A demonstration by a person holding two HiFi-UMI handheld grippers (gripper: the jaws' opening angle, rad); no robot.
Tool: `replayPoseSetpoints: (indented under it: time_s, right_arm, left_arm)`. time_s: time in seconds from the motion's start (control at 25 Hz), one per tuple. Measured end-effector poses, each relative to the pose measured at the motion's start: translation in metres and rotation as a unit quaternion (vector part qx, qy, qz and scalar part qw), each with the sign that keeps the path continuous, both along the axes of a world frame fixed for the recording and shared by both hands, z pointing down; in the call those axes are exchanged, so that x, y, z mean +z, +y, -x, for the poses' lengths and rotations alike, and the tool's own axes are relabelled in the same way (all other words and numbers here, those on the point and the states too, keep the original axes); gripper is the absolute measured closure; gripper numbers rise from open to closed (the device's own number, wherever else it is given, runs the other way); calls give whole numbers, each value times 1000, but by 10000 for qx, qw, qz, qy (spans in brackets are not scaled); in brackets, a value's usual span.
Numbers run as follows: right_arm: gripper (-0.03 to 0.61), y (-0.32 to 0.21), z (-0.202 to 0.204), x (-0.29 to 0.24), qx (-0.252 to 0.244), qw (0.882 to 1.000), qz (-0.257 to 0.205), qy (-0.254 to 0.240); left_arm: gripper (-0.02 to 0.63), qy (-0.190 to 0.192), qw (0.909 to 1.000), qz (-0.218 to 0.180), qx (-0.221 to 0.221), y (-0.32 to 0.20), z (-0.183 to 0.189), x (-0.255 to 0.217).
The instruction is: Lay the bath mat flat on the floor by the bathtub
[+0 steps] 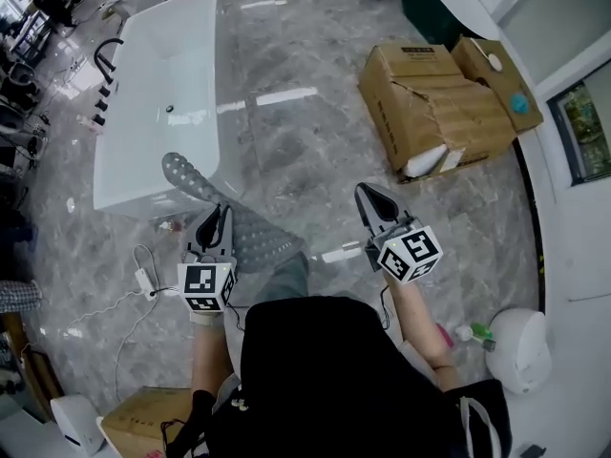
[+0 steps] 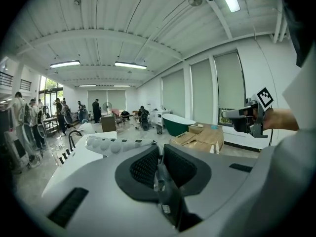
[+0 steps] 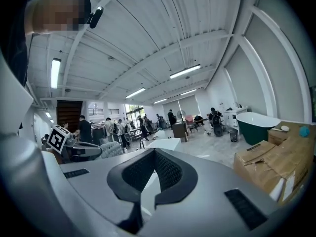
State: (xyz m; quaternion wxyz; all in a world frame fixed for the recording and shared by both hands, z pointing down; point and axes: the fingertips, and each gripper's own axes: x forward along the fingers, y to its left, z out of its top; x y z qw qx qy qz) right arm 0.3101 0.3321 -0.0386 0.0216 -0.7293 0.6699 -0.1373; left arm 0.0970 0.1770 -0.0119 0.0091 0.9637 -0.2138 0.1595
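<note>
Out beyond your left gripper (image 1: 220,216), to its left, sits the white freestanding bathtub (image 1: 158,74) on the grey marble-look floor (image 1: 305,151). A white cable with a plug block (image 1: 143,280) trails on the floor to the left of that gripper.

Your left gripper is pinching the near edge of the grey, bumpy rubber bath mat (image 1: 253,232). In the left gripper view the jaws (image 2: 159,154) stand only slightly apart, with the mat's thin edge caught between the black pads. From there the bath mat (image 2: 111,144) runs forward and to the left of the jaws, curled along its length. Its far end reaches the tub's near corner, and whether it touches there you can't tell.

Across to your right gripper (image 1: 368,197): it hovers level with the left one and well apart from the mat. In the right gripper view its jaws (image 3: 154,154) are pressed together with nothing between them.

Ahead and to the right of it lie the torn brown cardboard boxes (image 1: 439,113), and behind it, to the right, a white rounded bin (image 1: 523,349).
</note>
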Motion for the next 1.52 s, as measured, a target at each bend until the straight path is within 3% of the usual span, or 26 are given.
replayPoseSetpoints:
  time_s: [0.36,0.68,0.96,1.52]
  right_arm:
    - [554,-108,-51,0,9,10000,36,16]
    - [553,-139,-95,22,13,9996,259,-127]
    - [553,-140,-135,59,-141,9969,503,-584]
    - [553,-147,-166,163,-635,9845,1072,-1232]
  left_arm:
    - [558,-279,9992,-26,275,-102,-66,19]
    - [558,-484,9983,43,313,-147,-120,41]
    - [558,-835,9957,361,144,-160,-165,76]
    - [560,-1327,9860,1015,26,-131,-231,189]
